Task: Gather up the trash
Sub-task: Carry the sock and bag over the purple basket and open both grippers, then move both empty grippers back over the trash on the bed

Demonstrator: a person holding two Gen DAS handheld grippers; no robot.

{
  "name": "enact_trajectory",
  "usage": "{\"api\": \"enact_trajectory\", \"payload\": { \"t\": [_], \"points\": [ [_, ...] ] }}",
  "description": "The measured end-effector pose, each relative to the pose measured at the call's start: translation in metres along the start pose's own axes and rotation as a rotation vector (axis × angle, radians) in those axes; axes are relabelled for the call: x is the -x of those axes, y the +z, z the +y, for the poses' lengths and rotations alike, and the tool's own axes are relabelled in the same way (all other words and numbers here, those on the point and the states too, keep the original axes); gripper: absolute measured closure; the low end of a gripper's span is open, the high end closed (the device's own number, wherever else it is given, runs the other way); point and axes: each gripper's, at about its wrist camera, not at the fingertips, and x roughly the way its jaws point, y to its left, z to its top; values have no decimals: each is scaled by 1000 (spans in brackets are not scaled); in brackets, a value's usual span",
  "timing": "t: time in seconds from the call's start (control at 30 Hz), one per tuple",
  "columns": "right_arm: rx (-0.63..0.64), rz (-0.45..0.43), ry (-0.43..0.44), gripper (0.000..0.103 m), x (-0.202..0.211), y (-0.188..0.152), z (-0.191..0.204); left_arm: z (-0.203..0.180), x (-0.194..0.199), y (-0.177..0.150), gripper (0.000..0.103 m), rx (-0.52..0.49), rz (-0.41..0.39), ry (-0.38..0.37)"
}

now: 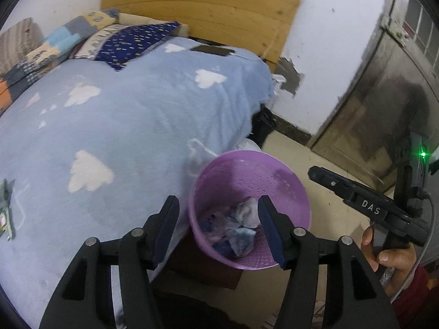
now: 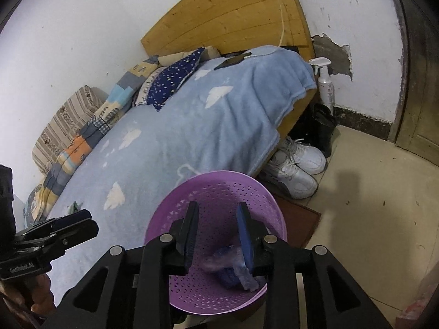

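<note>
A purple perforated waste basket [image 1: 288,192] stands on a low dark stool beside the bed, also in the right wrist view [image 2: 219,192]. Crumpled blue and white trash [image 1: 244,222] lies in its bottom [image 2: 236,271]. My left gripper [image 1: 216,230] is open and empty, above the basket's near left rim. My right gripper [image 2: 216,235] is open and empty, directly over the basket's mouth; it also shows at the right of the left wrist view [image 1: 356,200]. A small wrapper [image 1: 5,213] lies on the bed at the far left.
The bed has a blue cloud-pattern blanket [image 1: 131,126], pillows [image 1: 131,41] and a wooden headboard [image 1: 203,5]. A phone [image 1: 214,50] lies near the headboard. White sneakers [image 2: 296,170], black boots and a spray bottle [image 2: 325,82] stand by the wall. A metal door [image 1: 384,96] is at right.
</note>
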Motion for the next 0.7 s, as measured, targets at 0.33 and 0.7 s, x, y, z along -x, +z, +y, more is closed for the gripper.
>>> {"api": "enact_trajectory", "payload": {
  "t": [0.33, 0.7],
  "points": [
    [155, 49, 116, 73, -13, -1, 80, 82, 59, -41, 43, 122, -66, 136],
    [434, 193, 346, 70, -56, -19, 241, 210, 128, -103, 43, 347, -124, 297]
  ]
}}
